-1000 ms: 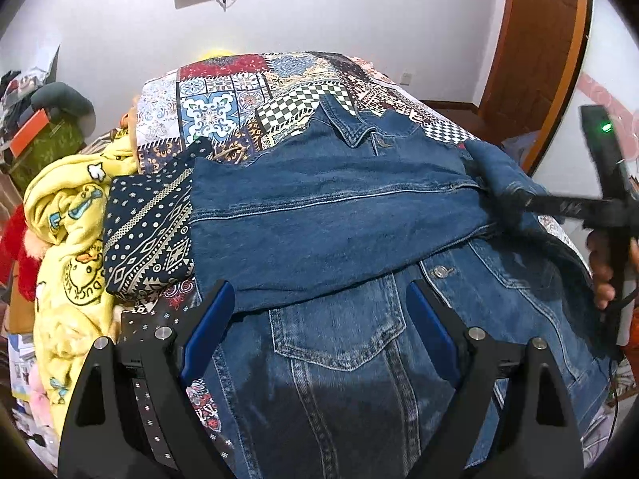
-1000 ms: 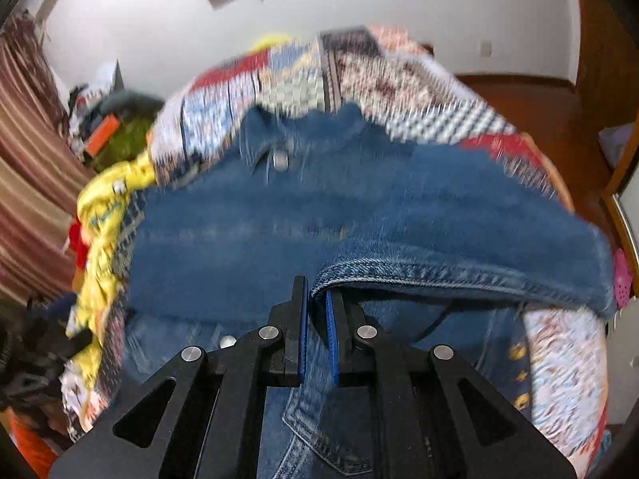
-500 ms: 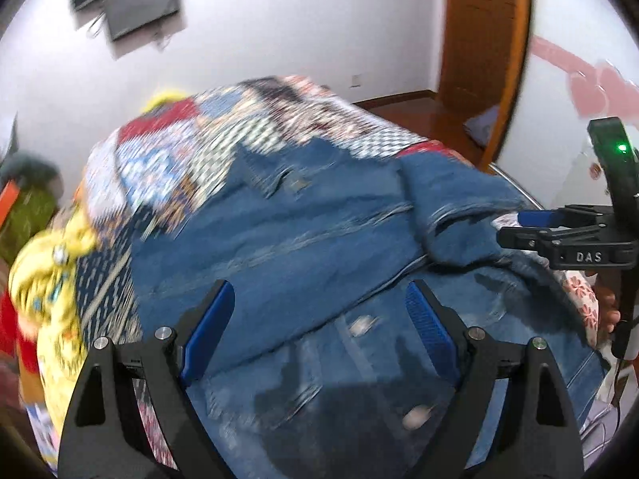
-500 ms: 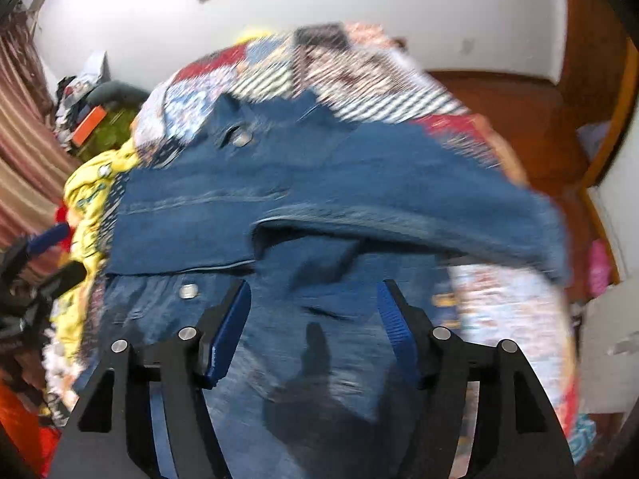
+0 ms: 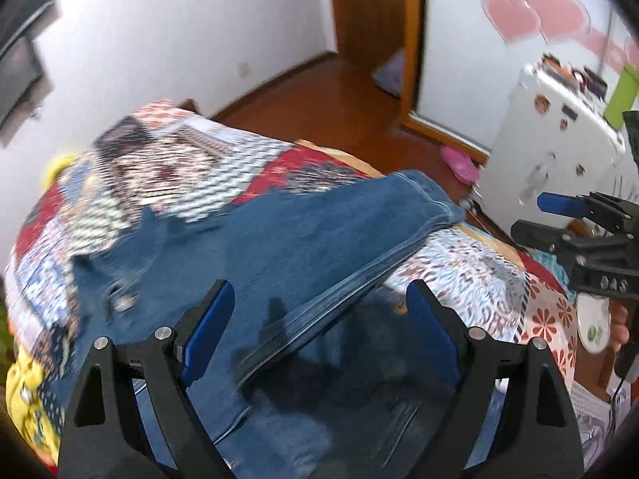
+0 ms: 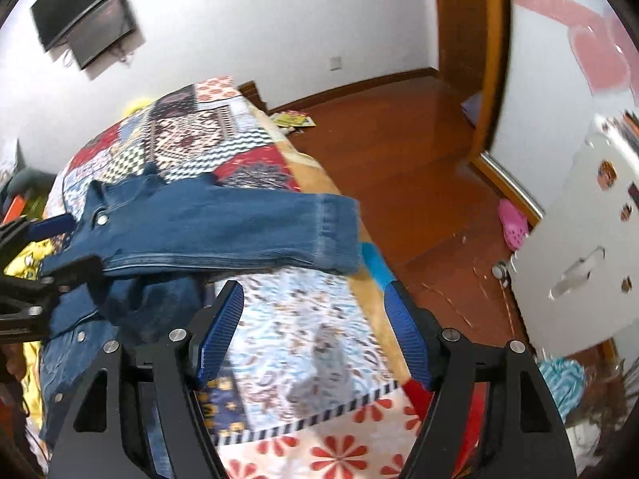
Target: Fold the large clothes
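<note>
Lay spread across the patchwork quilt [image 6: 319,343] on the bed: a blue denim jacket [image 5: 279,247], collar toward the far wall, one sleeve [image 6: 239,231] folded over the body with its cuff reaching the bed's edge beside the wooden floor [image 6: 399,151]. Hovered over the jacket's lower front, tilted downward, jaws spread wide, blue pads [image 5: 205,333] apart, nothing pinched: the left gripper [image 5: 319,335]. Hung over bare quilt just past the jacket's side, not touching the denim, jaws opening, nothing between the pads [image 6: 219,331]: the right gripper [image 6: 315,331]. Showed at the right margin of the left view with its blue pads parted: the same right gripper [image 5: 559,219]. Stood by the wall beyond the bed: a white cabinet [image 6: 579,239] with stickers. Lay on the floor near it: a pink slipper [image 6: 513,223]. Hung on the far wall: a dark screen [image 6: 88,12]. Bunched at the bed's other side: a yellow cloth [image 5: 28,395]. Blurred, much of the left view.
</note>
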The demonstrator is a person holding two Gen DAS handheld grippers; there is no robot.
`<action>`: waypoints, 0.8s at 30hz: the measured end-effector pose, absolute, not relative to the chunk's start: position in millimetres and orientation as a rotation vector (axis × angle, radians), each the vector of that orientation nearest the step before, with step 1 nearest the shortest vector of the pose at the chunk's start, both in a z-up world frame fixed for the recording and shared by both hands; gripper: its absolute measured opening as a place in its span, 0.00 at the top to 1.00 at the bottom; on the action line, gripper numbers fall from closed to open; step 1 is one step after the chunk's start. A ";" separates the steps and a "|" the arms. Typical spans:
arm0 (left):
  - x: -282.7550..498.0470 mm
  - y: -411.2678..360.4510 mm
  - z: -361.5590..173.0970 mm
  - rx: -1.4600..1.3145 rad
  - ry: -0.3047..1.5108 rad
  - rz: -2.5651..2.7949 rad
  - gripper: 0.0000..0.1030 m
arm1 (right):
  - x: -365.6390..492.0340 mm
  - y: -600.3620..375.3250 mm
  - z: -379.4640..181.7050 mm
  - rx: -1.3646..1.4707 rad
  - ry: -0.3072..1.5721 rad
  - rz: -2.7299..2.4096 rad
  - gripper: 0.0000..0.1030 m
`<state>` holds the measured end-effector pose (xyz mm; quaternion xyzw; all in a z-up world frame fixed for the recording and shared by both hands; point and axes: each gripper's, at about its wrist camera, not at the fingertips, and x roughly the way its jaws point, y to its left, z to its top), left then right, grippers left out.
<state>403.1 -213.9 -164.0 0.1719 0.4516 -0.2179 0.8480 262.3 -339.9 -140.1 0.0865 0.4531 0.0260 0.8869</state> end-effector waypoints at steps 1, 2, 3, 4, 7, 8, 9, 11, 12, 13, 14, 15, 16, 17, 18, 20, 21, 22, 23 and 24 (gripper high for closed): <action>408.9 -224.6 -171.2 0.374 0.969 -0.476 0.15 | 262.1 -345.8 -143.8 0.189 0.950 0.047 0.33; 411.9 -234.9 -175.8 0.382 0.985 -0.493 0.15 | 263.1 -349.3 -147.9 0.197 0.957 0.037 0.33; 415.6 -243.2 -181.6 0.391 0.999 -0.510 0.15 | 264.3 -351.4 -151.7 0.202 0.963 0.030 0.33; 419.5 -252.8 -189.1 0.407 1.012 -0.526 0.15 | 264.8 -351.6 -153.7 0.205 0.968 0.027 0.33; 428.7 -270.6 -211.0 0.461 1.051 -0.549 0.15 | 264.4 -358.7 -160.1 0.216 0.979 0.024 0.33; 429.7 -275.6 -217.3 0.479 1.061 -0.551 0.15 | 265.0 -359.3 -162.2 0.221 0.984 0.024 0.33; 431.3 -279.0 -223.5 0.498 1.063 -0.547 0.15 | 266.0 -359.5 -164.2 0.224 0.988 0.025 0.33; 433.3 -286.4 -236.4 0.552 1.043 -0.519 0.24 | 267.4 -360.4 -166.9 0.226 0.996 0.022 0.32; 434.2 -287.8 -240.2 0.570 1.031 -0.506 0.29 | 267.6 -360.3 -167.5 0.224 1.000 0.022 0.32; 434.7 -288.5 -242.7 0.581 1.020 -0.496 0.35 | 267.4 -361.3 -168.4 0.223 1.001 0.024 0.32; 434.8 -288.7 -244.5 0.577 1.006 -0.494 0.45 | 267.6 -361.3 -169.0 0.222 1.004 0.023 0.32; 434.8 -287.7 -243.9 0.572 0.997 -0.493 0.53 | 267.6 -361.6 -169.5 0.222 1.006 0.023 0.32; 435.3 -286.4 -243.4 0.564 0.996 -0.492 0.72 | 267.3 -361.6 -169.5 0.225 1.008 0.023 0.32; 437.0 -285.4 -242.1 0.555 1.002 -0.496 0.85 | 267.1 -361.6 -169.6 0.227 1.009 0.025 0.32; 438.7 -281.9 -239.3 0.525 1.011 -0.505 0.89 | 266.8 -361.3 -169.0 0.228 1.011 0.026 0.32; 442.0 -273.7 -229.4 0.463 1.007 -0.511 0.96 | 266.6 -359.8 -167.5 0.225 1.011 0.028 0.32; 442.5 -266.3 -220.1 0.429 0.995 -0.501 0.96 | 266.5 -358.7 -165.9 0.223 1.010 0.031 0.32; 442.3 -256.9 -208.2 0.390 0.975 -0.490 0.96 | 266.8 -357.4 -164.7 0.221 1.008 0.034 0.32; 444.1 -250.9 -201.2 0.362 0.962 -0.488 0.96 | 266.3 -354.9 -161.8 0.217 1.004 0.040 0.32; 443.9 -237.5 -186.1 0.315 0.940 -0.482 0.96 | 266.1 -351.8 -158.7 0.211 0.999 0.046 0.32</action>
